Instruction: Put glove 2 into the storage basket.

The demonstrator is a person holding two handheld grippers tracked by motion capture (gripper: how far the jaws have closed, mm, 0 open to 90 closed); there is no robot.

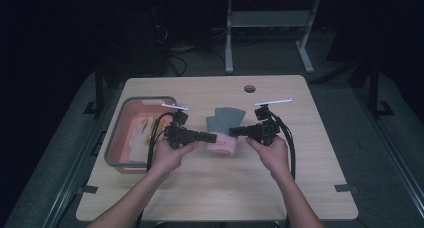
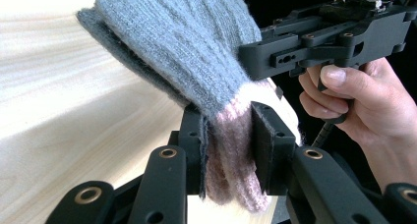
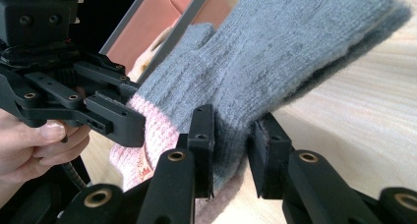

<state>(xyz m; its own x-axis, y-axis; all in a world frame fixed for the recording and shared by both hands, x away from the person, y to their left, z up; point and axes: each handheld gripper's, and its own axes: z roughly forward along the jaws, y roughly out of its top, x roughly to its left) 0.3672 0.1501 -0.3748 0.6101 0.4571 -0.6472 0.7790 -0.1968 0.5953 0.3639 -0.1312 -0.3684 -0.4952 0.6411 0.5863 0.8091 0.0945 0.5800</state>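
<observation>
1. Grey-rimmed pink plastic bin [image 1: 116,138] sits at the table's left edge, some pale stuff inside. Not in play.
2. Left gripper [image 1: 211,137]: jaws clamped on the pink ribbed cuff of the grey knitted glove [image 1: 224,120]; fabric is bunched between the pads [image 2: 196,135].
3. Glove sits mid-table between both tools, cuff toward the person, fingers pointing away.
4. Right gripper [image 1: 234,131]: jaws pinch the glove's grey body just past the cuff [image 3: 231,135].
5. Grippers face each other across the cuff, equally near; I'd guess a pull apart widens it.
</observation>
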